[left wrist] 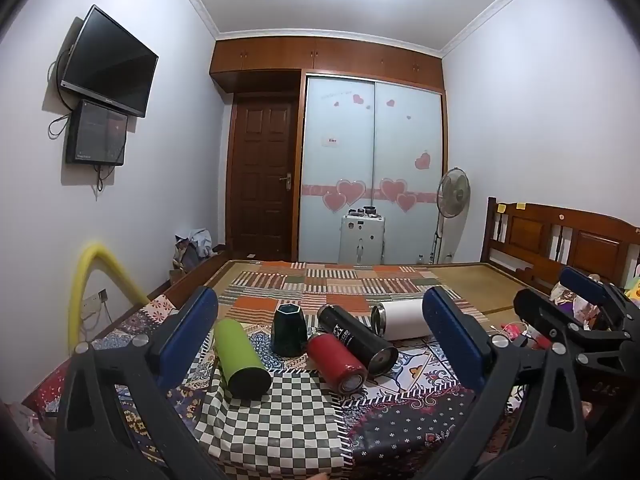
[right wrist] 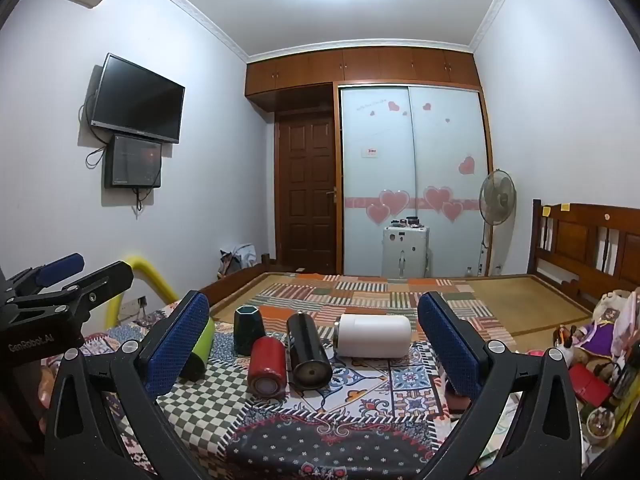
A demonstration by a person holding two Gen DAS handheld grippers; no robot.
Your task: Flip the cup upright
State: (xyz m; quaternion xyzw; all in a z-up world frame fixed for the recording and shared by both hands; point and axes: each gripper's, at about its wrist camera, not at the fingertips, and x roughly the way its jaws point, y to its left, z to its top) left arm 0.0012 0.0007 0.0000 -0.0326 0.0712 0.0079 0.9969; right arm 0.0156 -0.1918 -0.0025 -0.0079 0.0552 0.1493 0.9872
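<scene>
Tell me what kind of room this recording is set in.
Most likely a home bedroom: a wooden bed with a headboard, a sliding-door wardrobe with heart stickers, and a wall-mounted TV. The cups lie on a patterned cloth in front.

You see a patchwork cloth point(left wrist: 280, 420) of matt printed fabric under the cups. The green cup point(left wrist: 240, 356) looks matt, the red cup point(left wrist: 338, 360) glossy with a metal base. The black cup point(right wrist: 308, 348) has a smooth satin sheen; the white cup point(right wrist: 374, 336) looks matt, possibly coated metal. Your gripper fingers point(right wrist: 176, 344) carry rough blue textured pads on matt black plastic. The headboard point(left wrist: 560, 236) is varnished wood.
</scene>
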